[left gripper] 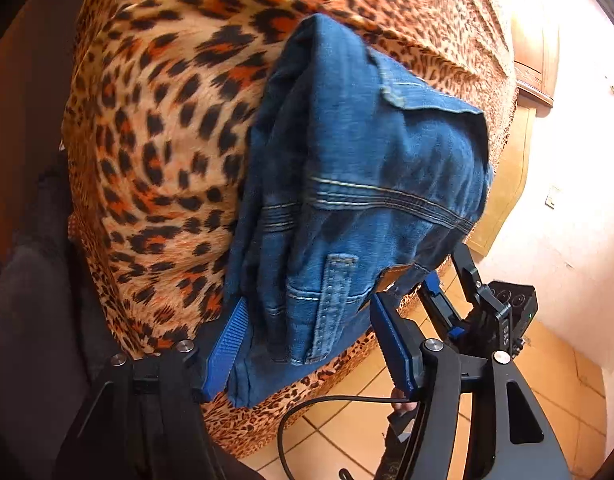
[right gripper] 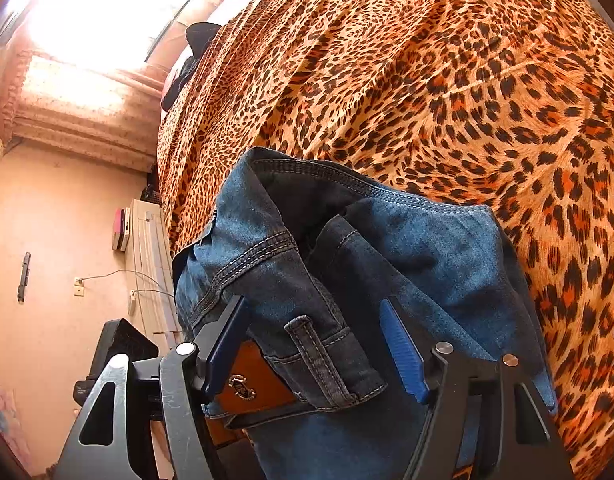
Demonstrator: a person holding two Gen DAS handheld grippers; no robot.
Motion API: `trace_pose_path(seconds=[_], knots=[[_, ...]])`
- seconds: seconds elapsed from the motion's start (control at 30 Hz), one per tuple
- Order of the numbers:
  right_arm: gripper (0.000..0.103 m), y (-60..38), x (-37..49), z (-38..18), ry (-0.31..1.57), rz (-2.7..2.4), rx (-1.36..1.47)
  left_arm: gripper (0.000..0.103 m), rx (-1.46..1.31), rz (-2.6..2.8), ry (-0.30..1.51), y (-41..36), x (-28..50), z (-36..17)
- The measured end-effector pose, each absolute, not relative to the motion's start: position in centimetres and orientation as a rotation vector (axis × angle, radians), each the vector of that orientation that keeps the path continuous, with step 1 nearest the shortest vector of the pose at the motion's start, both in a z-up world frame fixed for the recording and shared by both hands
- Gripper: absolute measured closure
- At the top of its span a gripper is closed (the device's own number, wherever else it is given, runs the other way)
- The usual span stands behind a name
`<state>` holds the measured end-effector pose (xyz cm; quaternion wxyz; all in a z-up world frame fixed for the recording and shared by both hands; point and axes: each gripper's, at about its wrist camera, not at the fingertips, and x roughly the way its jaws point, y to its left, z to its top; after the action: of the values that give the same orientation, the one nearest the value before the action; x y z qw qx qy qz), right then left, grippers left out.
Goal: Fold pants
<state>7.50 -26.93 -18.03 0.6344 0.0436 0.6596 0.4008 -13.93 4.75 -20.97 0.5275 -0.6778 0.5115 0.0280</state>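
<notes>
The blue denim pants (left gripper: 347, 168) lie folded into a thick bundle on the leopard-print bed cover (left gripper: 159, 128). The waistband end with a belt loop (left gripper: 333, 300) hangs at the bed's edge. My left gripper (left gripper: 307, 344) is open, its blue pads either side of the waistband. My right gripper (right gripper: 319, 344) is also open around the waistband, near the brown leather patch (right gripper: 251, 388) and a belt loop (right gripper: 319, 356). The pants (right gripper: 407, 256) fill the lower middle of the right wrist view. The right gripper's body shows in the left wrist view (left gripper: 479, 304).
The bed cover (right gripper: 427, 80) spreads wide beyond the pants. Tiled floor (left gripper: 547, 360) lies below the bed edge, with a black cable (left gripper: 307, 408) over it. A wall and wooden door (left gripper: 531, 40) stand at the right. Dark clothing (right gripper: 195, 52) lies at the bed's far end.
</notes>
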Motion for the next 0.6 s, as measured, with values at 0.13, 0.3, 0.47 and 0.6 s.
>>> trace_pose_path(seconds=[0.13,0.3,0.47,0.6], knots=[[0.068,-25.7,6.8,-17.7,1.458,0.973,0.031,0.076,-1.451,0.068,1.221,4.2,-12.7,-18.3],[0.087,-25.8,6.3,-14.3,1.426,1.072,0.089,0.087,-1.443,-0.003,1.232,3.0,-12.1,-15.2],[0.087,-29.6,5.5,-10.7,1.399,1.094,0.136,0.087,-1.398,-0.148,1.321,-0.8,-11.3,-13.0],[0.087,-33.8,5.2,-13.6,1.469,0.959,0.098,0.087,-1.355,-0.153,1.489,-4.1,-11.1,-16.2]])
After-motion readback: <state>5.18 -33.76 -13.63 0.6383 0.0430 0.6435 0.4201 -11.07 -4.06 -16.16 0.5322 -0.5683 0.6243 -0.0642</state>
